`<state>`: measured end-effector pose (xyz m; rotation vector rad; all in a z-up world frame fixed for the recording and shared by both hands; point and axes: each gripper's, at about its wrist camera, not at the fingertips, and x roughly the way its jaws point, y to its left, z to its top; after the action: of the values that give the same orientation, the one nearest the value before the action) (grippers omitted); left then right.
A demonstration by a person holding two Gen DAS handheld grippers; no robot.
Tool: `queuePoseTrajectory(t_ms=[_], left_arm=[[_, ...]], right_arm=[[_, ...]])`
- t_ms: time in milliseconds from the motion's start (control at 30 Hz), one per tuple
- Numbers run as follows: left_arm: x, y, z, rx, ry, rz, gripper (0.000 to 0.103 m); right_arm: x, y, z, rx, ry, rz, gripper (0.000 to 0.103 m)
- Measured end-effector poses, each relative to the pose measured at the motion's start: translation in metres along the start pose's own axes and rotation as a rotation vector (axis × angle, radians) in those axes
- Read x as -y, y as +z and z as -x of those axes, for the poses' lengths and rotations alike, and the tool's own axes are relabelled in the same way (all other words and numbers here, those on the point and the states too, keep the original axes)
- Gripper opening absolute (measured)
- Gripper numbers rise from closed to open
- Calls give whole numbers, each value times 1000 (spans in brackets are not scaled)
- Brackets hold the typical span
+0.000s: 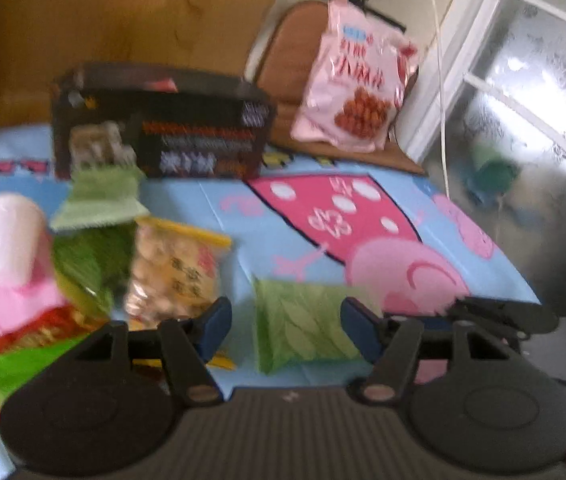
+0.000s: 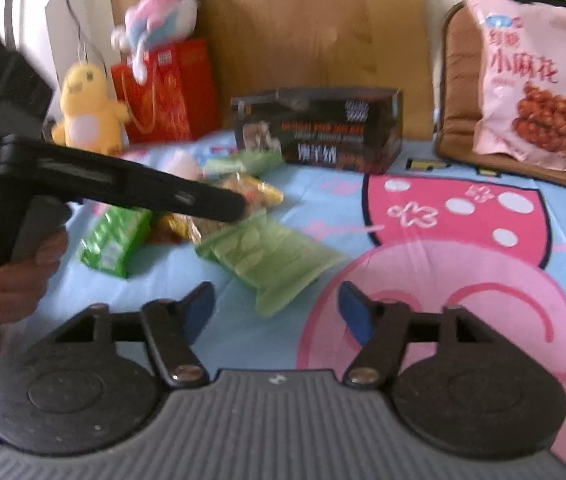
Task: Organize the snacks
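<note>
Left tool point(image 1: 287, 320) is about half open and gripping nothing. We see the near light green packet point(image 1: 303, 324) lying flat on the blue cartoon sheet point(image 1: 219, 200) below the gap, with the pads not clamped on it. Right tool point(image 2: 279, 304) is also half open and empty, over bare sheet just short of that same packet. A hand point(image 2: 23, 272) holds the left tool's handle at the left edge of the right wrist view.

Our count, loose on the sheet:
- Two light green packets: the near one, plus the second light green packet point(image 1: 99, 200) further back by the box.
- One dark green packet point(image 1: 91, 264).
- One clear packet with a yellow edge point(image 1: 175, 276).
- One red-and-yellow packet point(image 1: 43, 328), partly under the others and cut off by the tool body.
- One white cylinder point(image 1: 11, 240), too blurred for us to identify.

All except the near packet sit in one overlapping heap, and the near one lies just beside it.

- One black box point(image 1: 163, 124) stands behind the heap, closed, contents not visible.
- One pink snack bag point(image 1: 355, 80) leans upright on a brown cushion point(image 1: 283, 60), well apart from the heap.
- One red gift bag point(image 2: 163, 92) stands against the wooden panel point(image 2: 303, 20) with a pink-and-blue plush point(image 2: 163, 20) on top; its inside is hidden.
- One yellow chick plush point(image 2: 83, 116) sits just beside the gift bag.

Both views are motion-blurred, so we cannot read the small print on the packets.
</note>
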<state>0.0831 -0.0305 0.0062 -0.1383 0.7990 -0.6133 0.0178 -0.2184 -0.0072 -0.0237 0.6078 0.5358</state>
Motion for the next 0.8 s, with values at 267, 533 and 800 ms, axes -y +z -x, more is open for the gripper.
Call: queuePoseTrajectory(t_ms=[267,533,800], left_arm=[[16,10,18,51,-3,-19,43],[-17,97,20,189,38,51,44],[-61,152,-1,220,135,106,50]], right_arm=[[-7,6,-4,28,-10,73,36],[2,75,-17,164,-1,140,36],[33,153,-97,185,-114,160,38]])
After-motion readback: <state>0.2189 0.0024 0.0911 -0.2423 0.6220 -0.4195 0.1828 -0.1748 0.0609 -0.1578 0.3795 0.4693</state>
